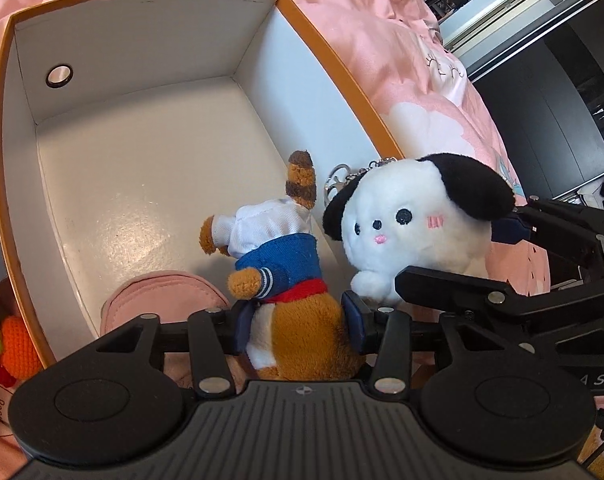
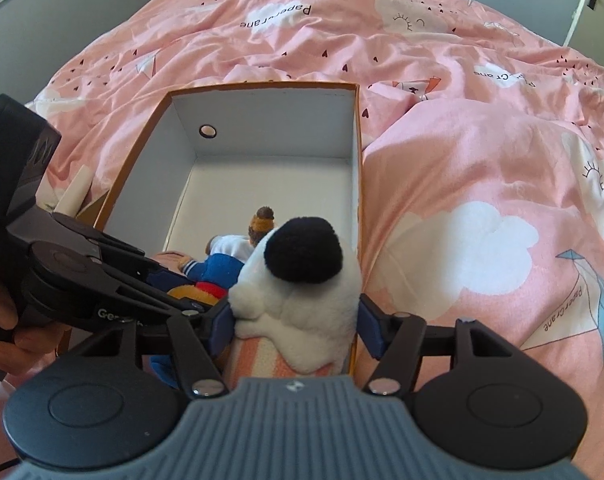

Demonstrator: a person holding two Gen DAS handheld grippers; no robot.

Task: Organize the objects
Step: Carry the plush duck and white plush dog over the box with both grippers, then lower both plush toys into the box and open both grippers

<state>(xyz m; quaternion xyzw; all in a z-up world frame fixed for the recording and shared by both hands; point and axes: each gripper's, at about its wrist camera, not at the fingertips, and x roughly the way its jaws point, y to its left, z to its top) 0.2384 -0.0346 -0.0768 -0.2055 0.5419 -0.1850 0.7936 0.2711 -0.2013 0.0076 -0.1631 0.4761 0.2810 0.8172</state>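
The pink blanket [image 2: 462, 160] lies under your orange box [image 1: 6, 160]. At 3 o'clock in the left view, your right gripper [image 2: 294, 328] squeezes the white puppy toy [image 1: 414, 224] at the box's edge. Your left gripper [image 1: 300, 324] squeezes the brown sailor toy [image 1: 286, 280], low inside the box.

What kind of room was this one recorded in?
Most likely a bedroom: a pink printed duvet covers a bed, with an open cardboard box on it and dark cabinets beside the bed.
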